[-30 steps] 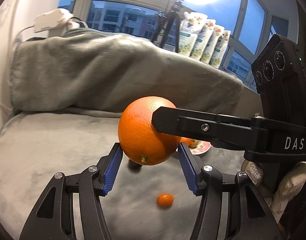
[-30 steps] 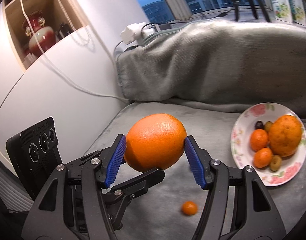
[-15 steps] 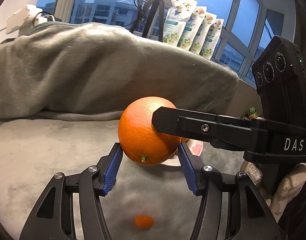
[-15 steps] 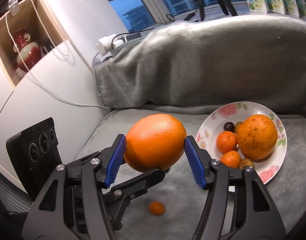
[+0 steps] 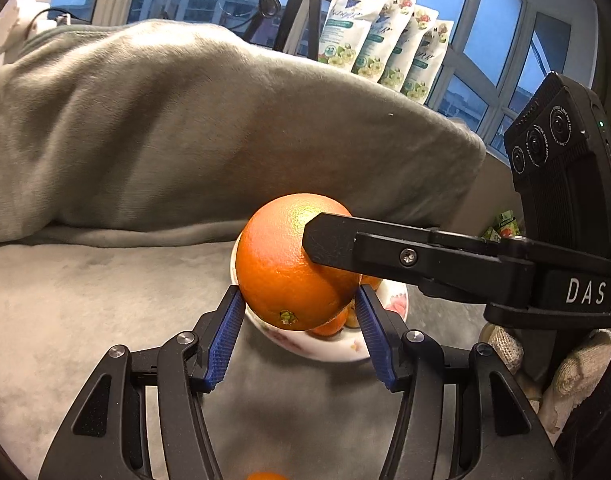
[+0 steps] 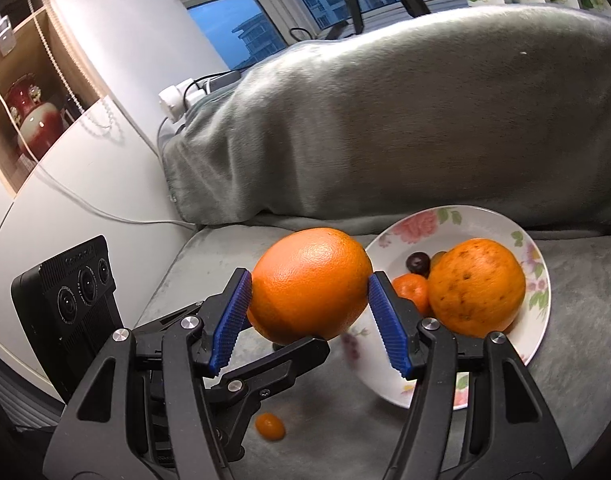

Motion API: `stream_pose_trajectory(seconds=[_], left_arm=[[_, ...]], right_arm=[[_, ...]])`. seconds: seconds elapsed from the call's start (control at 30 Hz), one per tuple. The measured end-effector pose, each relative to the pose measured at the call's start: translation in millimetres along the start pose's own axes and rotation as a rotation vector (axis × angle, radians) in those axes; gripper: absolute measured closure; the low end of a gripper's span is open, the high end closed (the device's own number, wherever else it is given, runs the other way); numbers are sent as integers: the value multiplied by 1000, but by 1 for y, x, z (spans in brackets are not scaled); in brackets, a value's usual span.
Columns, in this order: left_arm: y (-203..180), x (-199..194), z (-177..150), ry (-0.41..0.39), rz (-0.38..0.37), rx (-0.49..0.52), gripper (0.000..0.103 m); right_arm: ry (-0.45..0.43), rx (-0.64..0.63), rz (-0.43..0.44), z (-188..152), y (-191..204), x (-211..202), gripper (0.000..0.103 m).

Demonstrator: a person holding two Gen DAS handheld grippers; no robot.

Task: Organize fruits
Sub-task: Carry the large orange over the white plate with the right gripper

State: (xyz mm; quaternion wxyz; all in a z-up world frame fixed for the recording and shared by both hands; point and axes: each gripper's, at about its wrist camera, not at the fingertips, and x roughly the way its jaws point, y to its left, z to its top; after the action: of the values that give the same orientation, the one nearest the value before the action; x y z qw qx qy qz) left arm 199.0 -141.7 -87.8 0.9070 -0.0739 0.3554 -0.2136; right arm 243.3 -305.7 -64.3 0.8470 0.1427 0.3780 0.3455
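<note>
A large orange (image 5: pixel 293 264) hangs above the grey couch seat, held from both sides. My left gripper (image 5: pixel 297 312) has its blue pads against the orange's lower flanks. My right gripper (image 6: pixel 309 300) is shut on the same orange (image 6: pixel 311 284), and one of its black fingers (image 5: pixel 385 248) crosses it from the right. A floral plate (image 6: pixel 425 224) lies just beyond with another big orange (image 6: pixel 475 286), small tangerines (image 6: pixel 411 286) and a dark fruit. The plate also shows in the left wrist view (image 5: pixel 337 350) under the held orange. A kumquat (image 6: pixel 270 426) lies loose on the seat below.
A grey blanket (image 5: pixel 185 128) covers the couch back behind the plate. Refill pouches (image 5: pixel 381 52) and a tripod stand on the window sill. A white wall with a cable, a power strip (image 6: pixel 177 98) and a shelf with a red vase (image 6: pixel 33 120) are at left.
Both grippers have carried the orange toward the plate, which now lies right under and behind it. The kumquat has slid to the bottom edge of the left view.
</note>
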Motion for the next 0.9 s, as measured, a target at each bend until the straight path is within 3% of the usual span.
stream_pose_trajectory(seconds=[0.9], left_arm=[[16,36,7,53,-1,-55,46]], right_arm=[[43,45,-28,21,-31,23,40]])
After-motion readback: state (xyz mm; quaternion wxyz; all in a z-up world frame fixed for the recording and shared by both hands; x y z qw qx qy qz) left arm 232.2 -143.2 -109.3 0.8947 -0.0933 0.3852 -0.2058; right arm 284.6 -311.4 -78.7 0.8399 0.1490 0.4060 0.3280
